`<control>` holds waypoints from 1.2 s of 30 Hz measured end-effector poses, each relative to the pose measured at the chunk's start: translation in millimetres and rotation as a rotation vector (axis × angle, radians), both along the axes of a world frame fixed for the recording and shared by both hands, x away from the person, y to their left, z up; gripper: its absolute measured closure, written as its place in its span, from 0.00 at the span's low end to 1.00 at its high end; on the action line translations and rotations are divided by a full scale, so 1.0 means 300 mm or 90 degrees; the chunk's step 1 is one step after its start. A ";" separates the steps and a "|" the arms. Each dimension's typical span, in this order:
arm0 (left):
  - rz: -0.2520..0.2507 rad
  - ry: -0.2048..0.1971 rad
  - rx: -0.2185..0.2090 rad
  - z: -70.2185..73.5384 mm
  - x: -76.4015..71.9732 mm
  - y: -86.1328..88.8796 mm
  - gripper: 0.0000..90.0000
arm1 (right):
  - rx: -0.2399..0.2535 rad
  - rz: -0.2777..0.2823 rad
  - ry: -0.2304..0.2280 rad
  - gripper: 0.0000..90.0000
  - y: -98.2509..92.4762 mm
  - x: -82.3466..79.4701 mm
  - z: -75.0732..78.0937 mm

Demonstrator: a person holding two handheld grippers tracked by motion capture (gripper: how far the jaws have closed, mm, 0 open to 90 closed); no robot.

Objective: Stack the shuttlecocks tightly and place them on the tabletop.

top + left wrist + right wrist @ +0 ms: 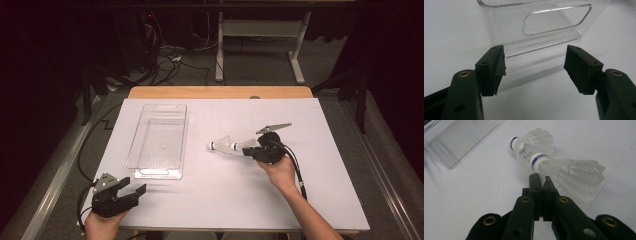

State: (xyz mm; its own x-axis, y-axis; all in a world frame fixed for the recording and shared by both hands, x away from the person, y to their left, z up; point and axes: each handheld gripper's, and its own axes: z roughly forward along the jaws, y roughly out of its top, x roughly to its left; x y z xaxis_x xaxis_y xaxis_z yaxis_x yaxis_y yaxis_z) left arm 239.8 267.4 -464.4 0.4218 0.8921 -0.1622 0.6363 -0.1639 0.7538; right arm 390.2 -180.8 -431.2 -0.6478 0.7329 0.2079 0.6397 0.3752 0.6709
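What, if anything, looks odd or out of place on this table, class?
Nothing looks spilled or damaged. The clear bin is empty, while both shuttlecocks lie on their sides on the white table; the right gripper pinches the nearer shuttlecock by its skirt, the farther shuttlecock beside it.

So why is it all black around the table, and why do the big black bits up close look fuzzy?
High view: light falls on the white table, the room behind stays dark. Left gripper view: the left tool is near and soft, and the clear bin shows pale glare. Right gripper view: the right tool blurs near the lens, the held shuttlecock looks sharper.
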 end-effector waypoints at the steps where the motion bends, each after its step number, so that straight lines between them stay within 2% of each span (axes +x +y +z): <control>1: 0.000 0.000 0.000 0.000 0.000 0.000 0.38 | 0.000 -0.001 0.001 1.00 0.000 0.002 -0.002; 36: 0.002 -0.001 0.002 -0.002 0.002 -0.003 0.37 | 0.010 0.018 0.023 1.00 0.059 0.061 -0.014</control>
State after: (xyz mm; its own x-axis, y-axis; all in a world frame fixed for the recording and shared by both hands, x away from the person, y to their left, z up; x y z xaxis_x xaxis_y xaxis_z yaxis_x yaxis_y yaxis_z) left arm 240.3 266.4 -465.0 0.4198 0.8937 -0.1582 0.6355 -0.1649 0.7543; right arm 408.4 -163.2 -435.5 -0.6597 0.7112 0.2429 0.6532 0.3828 0.6533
